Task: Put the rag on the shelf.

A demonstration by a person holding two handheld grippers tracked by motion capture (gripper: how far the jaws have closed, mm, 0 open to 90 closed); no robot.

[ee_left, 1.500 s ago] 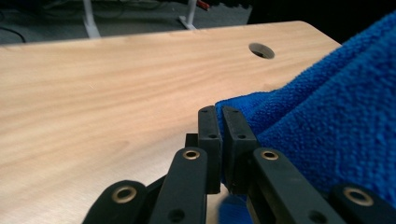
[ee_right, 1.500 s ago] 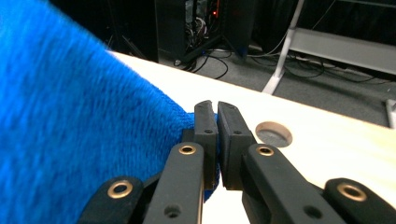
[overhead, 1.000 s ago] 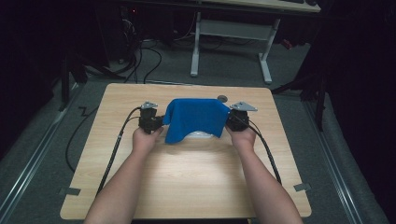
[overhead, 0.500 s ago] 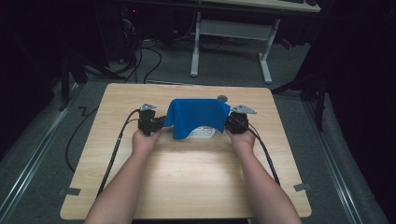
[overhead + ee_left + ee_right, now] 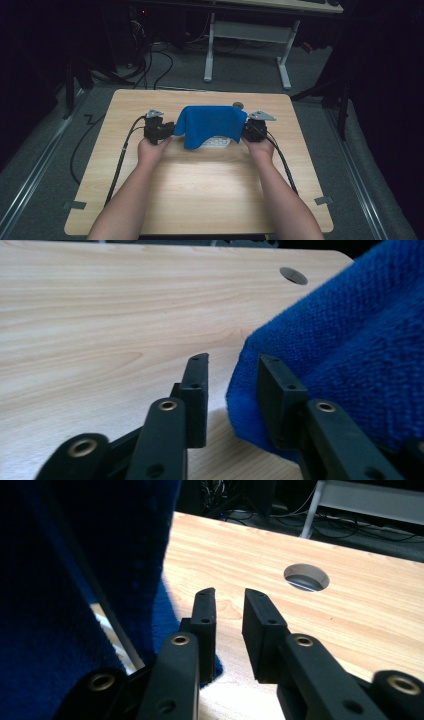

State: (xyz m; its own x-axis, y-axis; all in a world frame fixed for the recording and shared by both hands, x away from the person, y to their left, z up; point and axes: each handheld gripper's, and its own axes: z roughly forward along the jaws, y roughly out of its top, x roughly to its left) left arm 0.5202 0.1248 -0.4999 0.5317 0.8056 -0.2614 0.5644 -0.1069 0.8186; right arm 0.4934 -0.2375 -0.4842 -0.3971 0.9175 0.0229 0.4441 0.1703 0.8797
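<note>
Two grippers at frame centre: left gripper [image 5: 170,131] spread, jaws empty, blue towel [image 5: 212,124] edge just beside one jaw; right gripper [image 5: 246,131] likewise spread and empty. One towel draped between them over something white [image 5: 216,142]. One round hole [image 5: 306,577] in wooden table [image 5: 200,185] behind.

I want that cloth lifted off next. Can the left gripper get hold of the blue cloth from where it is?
Probably yes: the left gripper is open right at the blue cloth's edge, nothing between them.
</note>
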